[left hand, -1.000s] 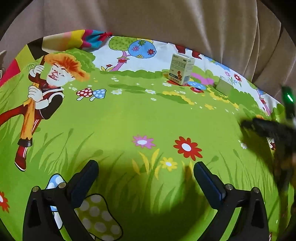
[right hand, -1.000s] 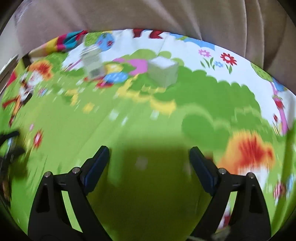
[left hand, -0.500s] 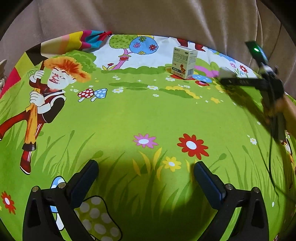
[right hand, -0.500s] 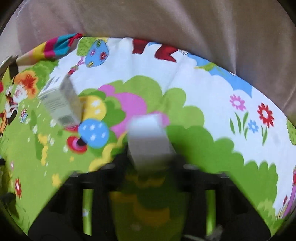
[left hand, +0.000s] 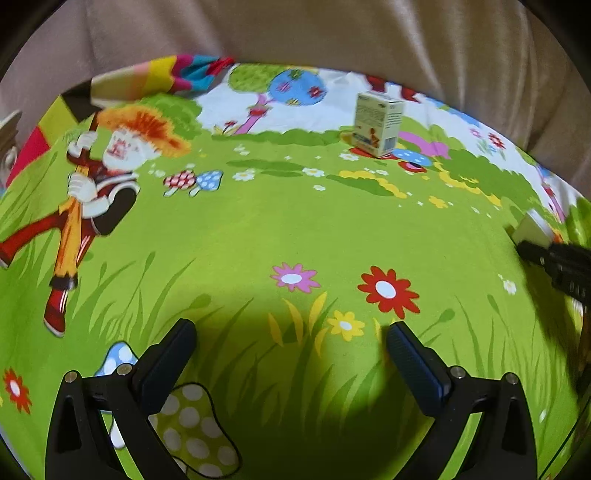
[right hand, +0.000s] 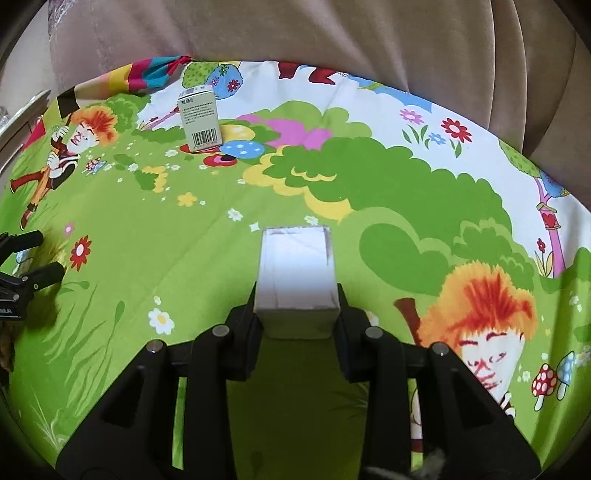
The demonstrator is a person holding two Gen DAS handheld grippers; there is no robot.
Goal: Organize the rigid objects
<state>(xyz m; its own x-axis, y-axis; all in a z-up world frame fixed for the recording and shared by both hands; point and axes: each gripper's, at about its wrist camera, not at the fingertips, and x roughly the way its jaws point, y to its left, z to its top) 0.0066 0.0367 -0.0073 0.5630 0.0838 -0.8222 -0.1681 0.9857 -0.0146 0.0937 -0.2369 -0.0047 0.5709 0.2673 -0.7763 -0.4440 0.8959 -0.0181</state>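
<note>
My right gripper (right hand: 297, 314) is shut on a plain white box (right hand: 295, 271) and holds it above the cartoon-print cloth; the box also shows at the right edge of the left wrist view (left hand: 533, 230). A printed medicine carton (right hand: 199, 118) stands upright at the far side of the cloth; it also shows in the left wrist view (left hand: 378, 123). My left gripper (left hand: 291, 354) is open and empty, low over the cloth near the flowers, and it shows at the left edge of the right wrist view (right hand: 26, 258).
The green cartoon-print cloth (left hand: 258, 229) covers the surface. A beige curtain (right hand: 332, 33) hangs behind its far edge. A striped fold of the cloth (left hand: 166, 77) lies at the back left.
My right gripper closed on the white box at the back, lifted it and carried it back toward the near right. The left gripper stayed almost still and open.
</note>
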